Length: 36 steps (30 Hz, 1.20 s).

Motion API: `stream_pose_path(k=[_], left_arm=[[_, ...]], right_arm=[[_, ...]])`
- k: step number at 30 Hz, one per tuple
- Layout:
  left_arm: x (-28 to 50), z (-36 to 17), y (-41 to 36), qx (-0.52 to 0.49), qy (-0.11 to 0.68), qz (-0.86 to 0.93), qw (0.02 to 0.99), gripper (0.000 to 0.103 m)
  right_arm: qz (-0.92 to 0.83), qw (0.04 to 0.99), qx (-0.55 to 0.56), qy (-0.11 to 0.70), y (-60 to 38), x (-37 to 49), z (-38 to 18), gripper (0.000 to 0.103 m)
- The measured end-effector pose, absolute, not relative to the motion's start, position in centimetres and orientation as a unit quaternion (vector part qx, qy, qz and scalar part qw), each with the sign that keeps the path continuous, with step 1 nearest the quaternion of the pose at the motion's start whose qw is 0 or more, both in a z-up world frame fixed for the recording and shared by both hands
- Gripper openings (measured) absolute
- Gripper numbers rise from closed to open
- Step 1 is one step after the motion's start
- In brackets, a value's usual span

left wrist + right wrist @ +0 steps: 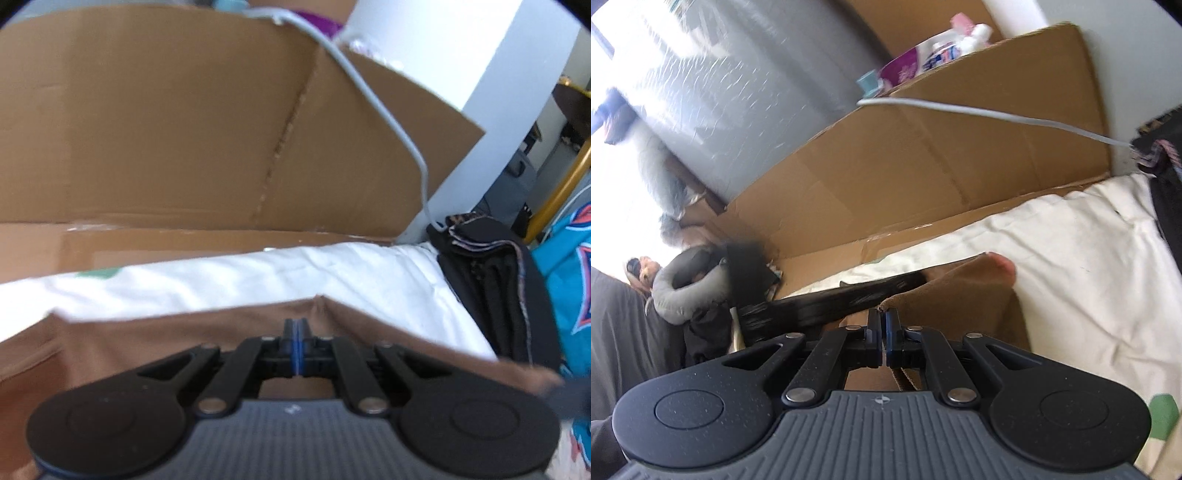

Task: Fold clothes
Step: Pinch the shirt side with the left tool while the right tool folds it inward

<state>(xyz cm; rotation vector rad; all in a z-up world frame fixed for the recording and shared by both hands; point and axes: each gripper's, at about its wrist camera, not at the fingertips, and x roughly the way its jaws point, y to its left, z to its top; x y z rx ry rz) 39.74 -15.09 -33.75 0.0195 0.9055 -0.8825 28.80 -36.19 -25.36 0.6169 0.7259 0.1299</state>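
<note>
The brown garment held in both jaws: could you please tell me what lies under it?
A white sheet shows beyond the brown garment; what lies directly beneath the cloth is covered.

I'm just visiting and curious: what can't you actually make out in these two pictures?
- Brown garment: left wrist view, kind unclear; the left gripper covers its middle.
- Right wrist view: right gripper hides the brown garment at the pinch.
- Dark folded clothes: count unclear, cut off right.
- Items behind the cardboard: blurred.
</note>
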Motion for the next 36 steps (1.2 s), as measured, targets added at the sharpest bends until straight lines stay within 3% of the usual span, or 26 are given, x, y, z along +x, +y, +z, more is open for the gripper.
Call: stream_pose_path(k=[9,18,20,23,27,29,36], left_arm=[[38.6,-33.8,-5.9,-0.078,0.425,-0.367,0.824,0.001],[39.2,-35.4,-2.7,-0.130,0.434,-0.351,0.819,0.002],[39.3,-35.6,-2.6,-0.138,0.435,-0.348,0.819,0.010],[39.3,-35.8,-2.9,-0.145,0.437,-0.351,0.816,0.012],[39.2,-36.1,-3.8,-0.137,0.441,-0.360,0.811,0.014],[39.0,-36.3,-4.2,-0.135,0.443,-0.362,0.809,0.023],[38.3,-38.5,-6.0,-0.115,0.461,-0.364,0.801,0.033]], right_arm=[[0.077,0.881,0.267,0.384,-31.9,31.8,-27.1,0.000],[0.081,0.862,0.255,0.431,-28.2,34.5,-30.9,0.003],[0.096,0.852,0.263,0.443,-27.8,34.8,-31.5,0.006],[0.106,0.851,0.253,0.448,-27.6,34.6,-31.0,0.014],[0.098,0.854,0.250,0.445,-29.1,34.2,-30.2,0.014],[0.087,0.858,0.245,0.443,-30.3,33.9,-29.8,0.014],[0.044,0.877,0.220,0.424,-34.3,33.2,-29.6,0.014]])
